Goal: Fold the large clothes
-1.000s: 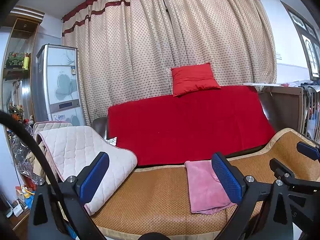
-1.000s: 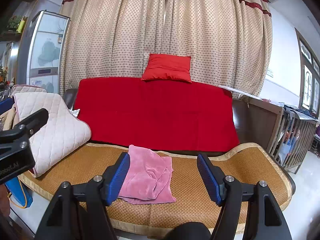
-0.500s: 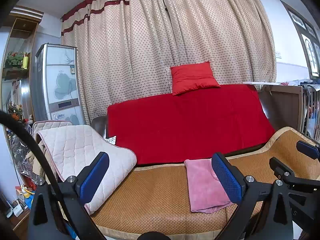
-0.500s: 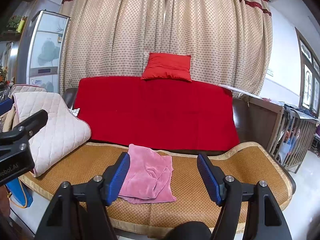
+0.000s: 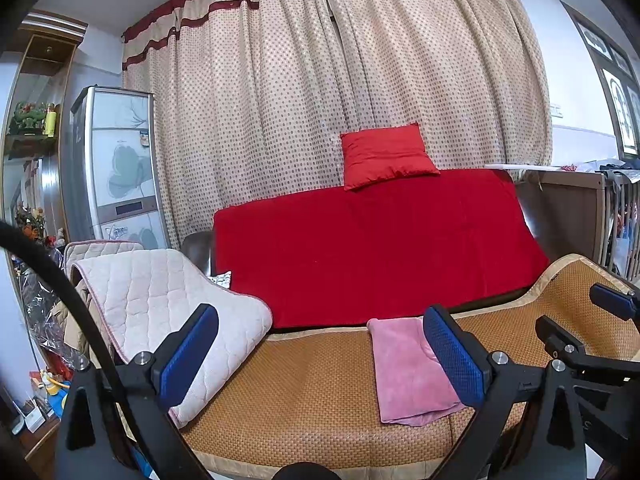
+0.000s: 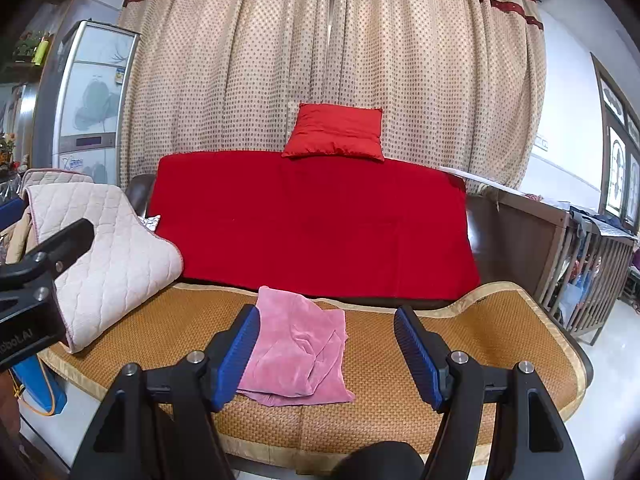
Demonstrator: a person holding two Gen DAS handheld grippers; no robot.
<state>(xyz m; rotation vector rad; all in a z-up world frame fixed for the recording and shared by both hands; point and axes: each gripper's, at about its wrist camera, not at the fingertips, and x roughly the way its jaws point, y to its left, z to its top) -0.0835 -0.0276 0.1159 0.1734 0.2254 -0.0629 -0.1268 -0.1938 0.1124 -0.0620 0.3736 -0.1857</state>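
Pointing slightly downward at the sofa, the left gripper [image 5: 320, 354] and right gripper [image 6: 326, 354] are held side by side, jaws spread wide and empty. A rumpled, loosely folded pink garment [image 6: 296, 348] is seen lying mid-seat on the woven mat [image 6: 500, 336], beyond both grippers.

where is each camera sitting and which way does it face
Left wrist: on the left gripper, facing the sofa; its open blue fingers show, the right gripper at right.
Right wrist: on the right gripper, open, facing the sofa; the left gripper's black finger at left.
Shared: pink garment, woven mat, red cushion.
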